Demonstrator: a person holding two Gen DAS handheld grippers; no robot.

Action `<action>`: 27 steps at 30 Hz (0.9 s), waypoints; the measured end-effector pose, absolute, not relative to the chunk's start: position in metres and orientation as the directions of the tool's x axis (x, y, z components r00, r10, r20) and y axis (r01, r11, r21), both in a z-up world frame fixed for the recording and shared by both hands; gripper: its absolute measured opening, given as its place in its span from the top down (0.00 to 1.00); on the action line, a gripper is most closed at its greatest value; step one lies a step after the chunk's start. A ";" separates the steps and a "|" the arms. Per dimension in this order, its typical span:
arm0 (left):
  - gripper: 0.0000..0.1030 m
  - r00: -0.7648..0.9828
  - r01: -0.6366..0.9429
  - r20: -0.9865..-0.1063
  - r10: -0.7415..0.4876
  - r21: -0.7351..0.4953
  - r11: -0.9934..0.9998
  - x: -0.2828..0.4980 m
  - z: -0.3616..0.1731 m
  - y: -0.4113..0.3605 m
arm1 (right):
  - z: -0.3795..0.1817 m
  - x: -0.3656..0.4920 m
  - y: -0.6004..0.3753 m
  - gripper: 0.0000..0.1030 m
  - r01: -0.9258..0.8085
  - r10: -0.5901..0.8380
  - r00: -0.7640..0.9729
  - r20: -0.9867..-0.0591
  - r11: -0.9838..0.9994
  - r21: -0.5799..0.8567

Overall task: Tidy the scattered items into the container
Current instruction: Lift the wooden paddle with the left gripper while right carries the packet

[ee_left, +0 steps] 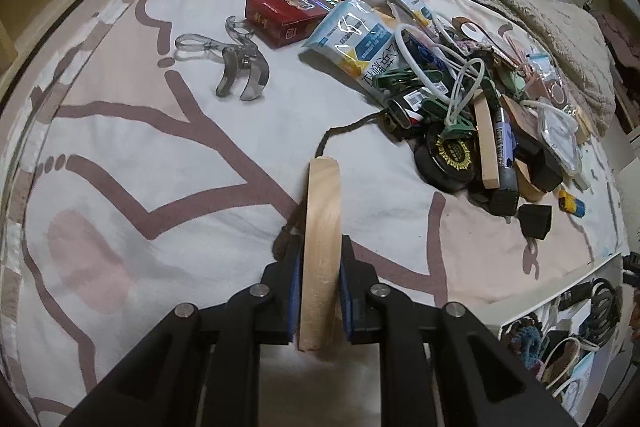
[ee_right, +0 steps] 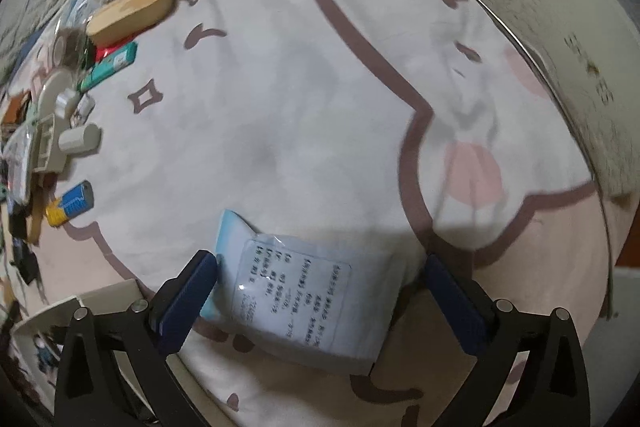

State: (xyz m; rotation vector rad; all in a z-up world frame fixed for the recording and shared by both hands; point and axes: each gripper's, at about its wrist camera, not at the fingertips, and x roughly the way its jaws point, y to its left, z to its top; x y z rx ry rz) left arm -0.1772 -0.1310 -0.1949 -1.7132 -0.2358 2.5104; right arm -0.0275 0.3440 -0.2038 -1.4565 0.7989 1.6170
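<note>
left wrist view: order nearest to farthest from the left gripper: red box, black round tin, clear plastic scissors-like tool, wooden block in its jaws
1. wooden block: clamped in the left gripper, dead centre.
2. black round tin: ahead to the right, at the near edge of the pile.
3. clear plastic tool: ahead to the left, alone on the sheet.
4. red box: just beyond that tool, nearest the blanket.

A pale wooden block [ee_left: 321, 251] stands on edge above the bed. A flat blue-white packet [ee_right: 304, 287] lies printed-side up. Mixed clutter [ee_left: 472, 99] lies heaped on the sheet.
</note>
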 end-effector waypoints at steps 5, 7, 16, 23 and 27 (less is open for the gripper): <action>0.41 -0.344 0.048 -0.896 0.282 -0.317 -0.947 -0.178 -0.195 -0.134 | -0.202 -0.010 0.341 0.00 -0.912 0.114 -0.047 -0.992 -0.411 -0.004; 0.40 -0.350 0.038 -0.897 0.269 -0.301 -0.953 -0.176 -0.196 -0.130 | -0.203 -0.008 0.339 0.00 -0.913 0.104 -0.053 -0.993 -0.408 0.006; 0.63 -0.389 0.030 -0.902 0.185 -0.213 -0.977 -0.170 -0.195 -0.128 | -0.215 -0.023 0.325 0.00 -0.902 0.110 -0.035 -0.993 -0.432 -0.016; 0.84 -0.401 0.047 -0.903 0.153 -0.187 -0.981 -0.169 -0.194 -0.135 | -0.219 -0.031 0.309 0.00 -0.878 0.202 -0.019 -0.979 -0.473 -0.080; 0.85 -0.410 0.048 -0.898 0.158 -0.194 -0.980 -0.169 -0.191 -0.137 | -0.217 -0.026 0.299 0.04 -0.828 0.240 -0.071 -0.968 -0.555 -0.077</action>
